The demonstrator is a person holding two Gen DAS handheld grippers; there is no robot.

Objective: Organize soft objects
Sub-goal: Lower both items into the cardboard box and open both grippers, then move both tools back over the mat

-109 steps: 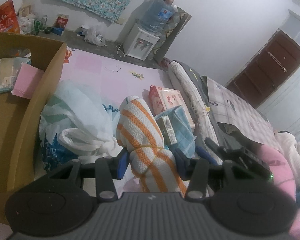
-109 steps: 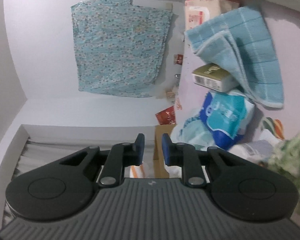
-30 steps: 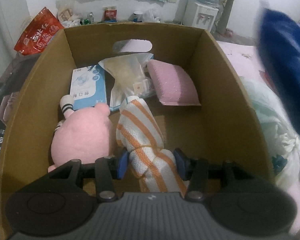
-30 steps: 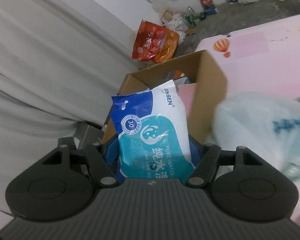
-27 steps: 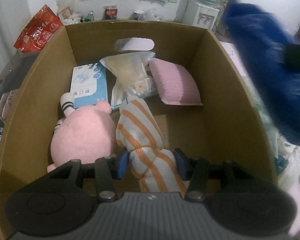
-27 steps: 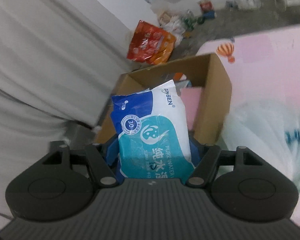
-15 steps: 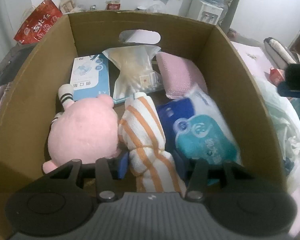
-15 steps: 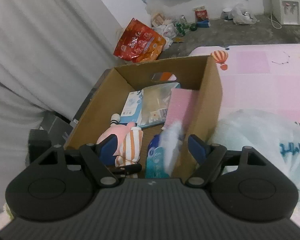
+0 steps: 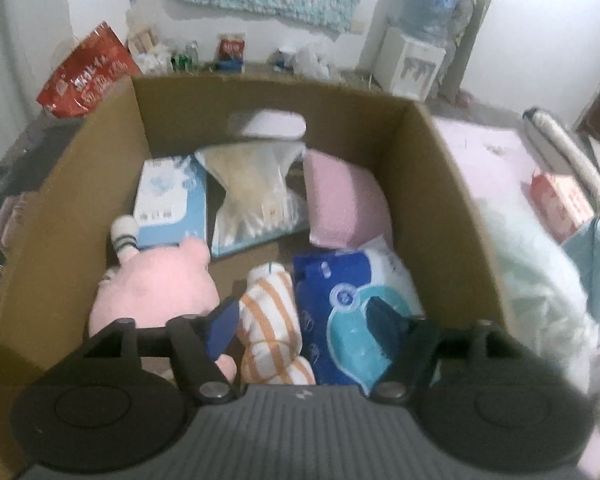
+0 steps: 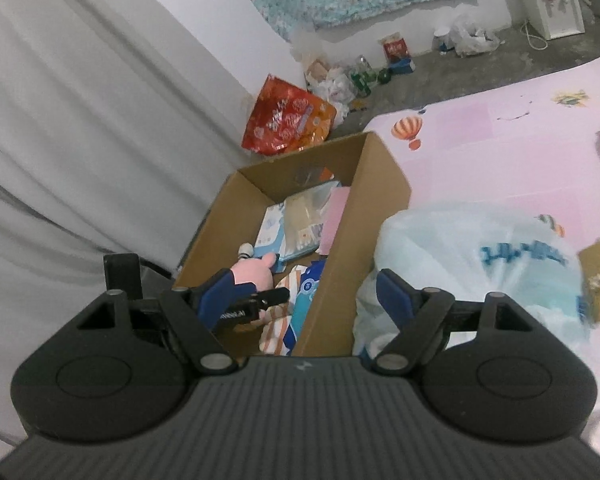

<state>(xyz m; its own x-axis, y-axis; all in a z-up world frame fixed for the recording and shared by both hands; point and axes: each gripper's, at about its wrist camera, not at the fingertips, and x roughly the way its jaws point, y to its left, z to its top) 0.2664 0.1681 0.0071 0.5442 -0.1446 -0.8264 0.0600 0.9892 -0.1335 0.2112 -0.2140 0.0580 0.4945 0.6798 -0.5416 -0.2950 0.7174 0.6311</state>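
An open cardboard box (image 9: 432, 184) fills the left wrist view. Inside lie a pink plush (image 9: 156, 288), an orange-striped towel (image 9: 270, 312), a blue wipes pack (image 9: 340, 300), a pink pad (image 9: 340, 200), a tissue pack (image 9: 168, 196) and a clear bag (image 9: 248, 188). My left gripper (image 9: 302, 320) hangs over the box's near end. Its jaws are opening, and the towel lies loose between them, free of both pads. My right gripper (image 10: 304, 296) stands open and empty above the box's right wall (image 10: 364, 216). From there the towel (image 10: 278, 322) and wipes pack (image 10: 306, 284) show inside.
A white plastic bag (image 10: 480, 248) bulges against the box's right side on the pink mat (image 10: 500, 152). A red snack bag (image 9: 84, 76) and a water dispenser (image 9: 412, 60) stand by the far wall. A grey curtain (image 10: 80, 140) hangs to the left.
The right gripper let the wipes pack drop into the box beside the towel and drew back. The left jaws have spread off the towel, which now rests in the box.
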